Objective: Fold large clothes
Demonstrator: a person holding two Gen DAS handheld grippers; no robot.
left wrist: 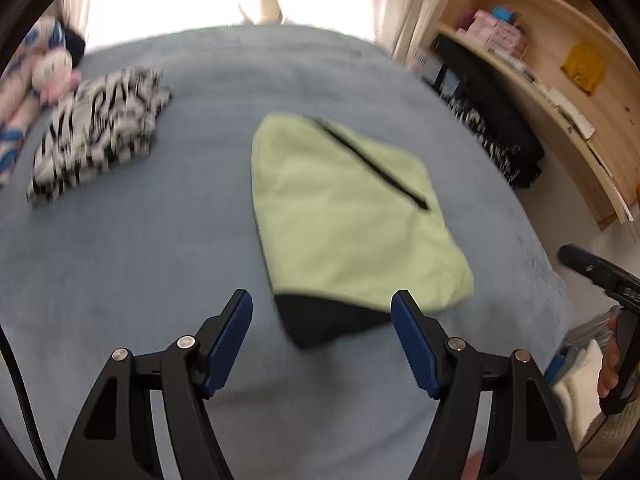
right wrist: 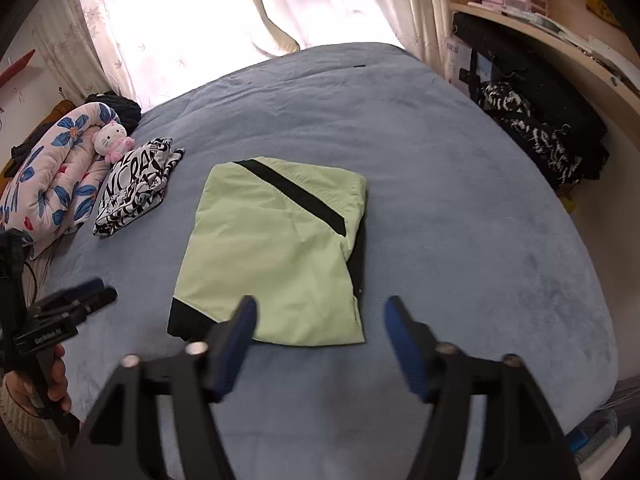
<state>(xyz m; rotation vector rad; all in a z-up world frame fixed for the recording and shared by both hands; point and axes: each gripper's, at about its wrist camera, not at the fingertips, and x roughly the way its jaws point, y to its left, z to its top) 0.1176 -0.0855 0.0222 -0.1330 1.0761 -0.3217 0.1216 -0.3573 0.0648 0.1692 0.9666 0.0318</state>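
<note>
garment [right wrist: 276,256] folded on bed [right wrist: 440,200], near corner behind finger [right wrist: 236,332] — left view blurred

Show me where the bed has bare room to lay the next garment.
Bare blue bedspread lies right of the folded green garment, out to the bed's edge, and beyond it toward the curtains. The left is crowded: black-and-white folded garment, plush toy, floral quilt.

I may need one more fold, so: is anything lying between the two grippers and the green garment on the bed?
Nothing visible. The green garment lies folded on bare blue bedcover right ahead of the open left gripper and right gripper. The black-and-white garment lies off to its left.
</note>
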